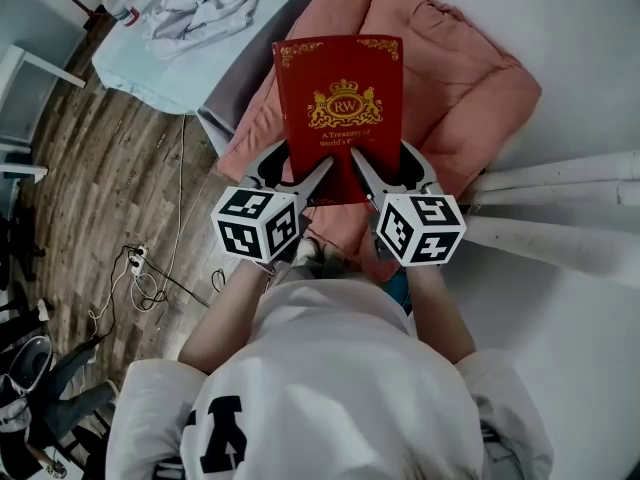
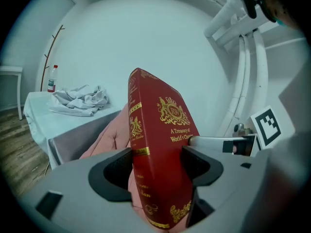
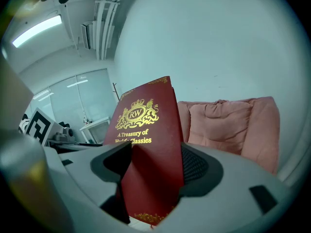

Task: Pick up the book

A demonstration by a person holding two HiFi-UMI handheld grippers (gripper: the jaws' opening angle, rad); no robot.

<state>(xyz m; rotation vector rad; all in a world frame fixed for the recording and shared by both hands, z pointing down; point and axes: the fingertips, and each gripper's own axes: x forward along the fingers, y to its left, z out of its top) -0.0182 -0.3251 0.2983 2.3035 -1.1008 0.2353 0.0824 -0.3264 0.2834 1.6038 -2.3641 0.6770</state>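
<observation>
Red gold-crested hardcover book (image 1: 340, 88), centre frame, raised above pink padded cushion (image 1: 470, 73). Left claw (image 1: 318, 175) and right claw (image 1: 362, 168) both clamp its lower edge, likely for balance.

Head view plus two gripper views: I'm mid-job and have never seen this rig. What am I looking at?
No robot: a person holds a claw in each hand. The head view looks down from the person's head; each gripper view rides on one claw, looking along its jaws. The left claw and right claw are both shut on the lower end of the red book, with a pink cushion behind it. The checkered cubes belong to the claws. Crumpled cloth lies on a table at left.
</observation>
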